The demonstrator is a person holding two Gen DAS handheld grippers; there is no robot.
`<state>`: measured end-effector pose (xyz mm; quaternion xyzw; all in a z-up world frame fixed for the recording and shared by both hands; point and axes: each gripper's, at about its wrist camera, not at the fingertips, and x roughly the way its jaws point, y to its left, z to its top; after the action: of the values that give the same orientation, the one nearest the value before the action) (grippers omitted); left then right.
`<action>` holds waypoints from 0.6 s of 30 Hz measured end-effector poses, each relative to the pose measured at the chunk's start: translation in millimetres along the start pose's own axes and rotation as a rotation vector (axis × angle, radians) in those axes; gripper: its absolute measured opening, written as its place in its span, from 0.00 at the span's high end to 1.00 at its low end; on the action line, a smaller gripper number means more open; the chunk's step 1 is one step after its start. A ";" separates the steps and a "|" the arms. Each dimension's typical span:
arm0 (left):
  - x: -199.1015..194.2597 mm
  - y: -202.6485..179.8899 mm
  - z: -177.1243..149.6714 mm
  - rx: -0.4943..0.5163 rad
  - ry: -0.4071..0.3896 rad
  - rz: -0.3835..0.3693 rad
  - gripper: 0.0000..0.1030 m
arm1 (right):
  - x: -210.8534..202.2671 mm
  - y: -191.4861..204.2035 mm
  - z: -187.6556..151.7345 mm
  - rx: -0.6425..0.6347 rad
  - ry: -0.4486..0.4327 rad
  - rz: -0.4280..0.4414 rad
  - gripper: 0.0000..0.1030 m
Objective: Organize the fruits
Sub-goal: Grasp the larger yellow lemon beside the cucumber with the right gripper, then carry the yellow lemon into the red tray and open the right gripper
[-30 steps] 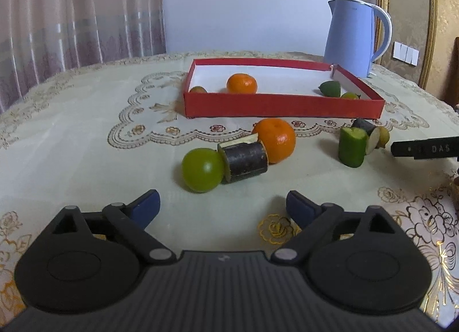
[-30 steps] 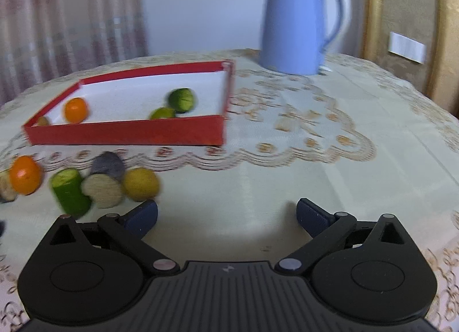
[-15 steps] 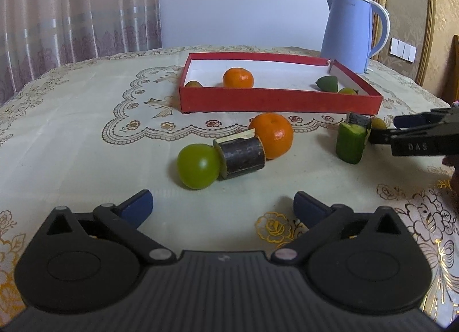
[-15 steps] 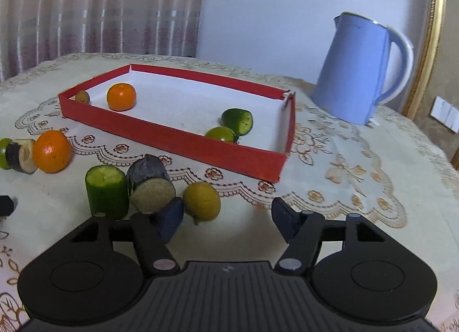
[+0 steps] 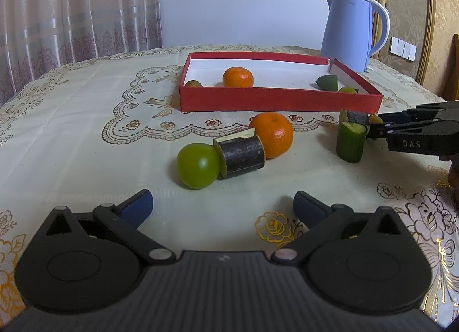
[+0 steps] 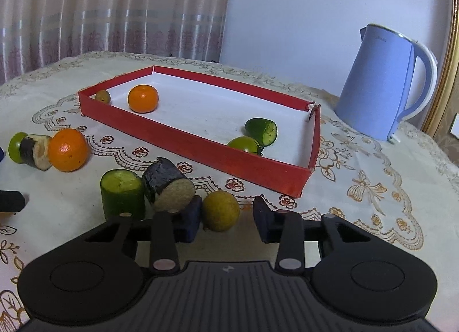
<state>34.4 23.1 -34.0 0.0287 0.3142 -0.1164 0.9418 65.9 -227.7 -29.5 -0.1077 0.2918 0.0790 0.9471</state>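
Straddling the yellow fruit [image 6: 220, 214] near the tray [image 6: 200, 145], the right gripper [image 6: 226, 217] has narrowed jaws not yet touching it; the left gripper [image 5: 222, 207] hovers wide.

Blue kettle [image 5: 351, 29] on embroidered tablecloth [image 5: 86, 131], curtain [image 5: 71, 8] behind.

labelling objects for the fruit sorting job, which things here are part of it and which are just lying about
Part of the job:
red tray
loose orange
yellow-green fruit between the right gripper fingers
green tomato
left gripper, open

Just lying about:
blue kettle
cucumber piece
two dark eggplant pieces
curtain
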 end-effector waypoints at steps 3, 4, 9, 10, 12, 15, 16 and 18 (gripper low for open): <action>-0.1 0.3 -0.1 0.001 0.000 0.000 0.00 | -2.1 5.6 -1.1 -0.013 -0.001 -0.011 0.74; -0.1 -0.2 0.0 0.000 0.000 0.000 0.00 | -2.6 7.1 -1.2 -0.020 -0.001 -0.017 0.74; -0.2 0.0 0.1 0.001 0.001 0.001 0.00 | -4.9 -0.7 -2.3 0.050 0.006 0.001 0.74; -0.2 -0.3 0.1 0.001 0.000 0.000 0.00 | -6.0 -0.6 -2.9 0.057 0.007 0.000 0.74; -0.3 -0.3 0.1 0.001 0.000 0.000 0.00 | -9.5 -1.2 -3.3 0.072 0.007 0.003 0.74; -0.4 -0.2 0.1 0.001 0.001 0.000 0.00 | -17.0 -2.7 0.8 0.073 -0.016 -0.014 0.74; -0.3 -0.5 0.1 0.001 0.001 0.000 0.00 | -19.2 -3.6 3.3 0.076 -0.025 -0.020 0.74; -0.3 0.0 0.1 0.001 0.001 0.001 0.00 | -23.3 -7.4 10.1 0.083 -0.043 -0.024 0.74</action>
<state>34.2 23.2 -33.7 0.0294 0.3145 -0.1164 0.9416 53.8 -234.3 -6.9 -0.0702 0.2732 0.0578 0.9576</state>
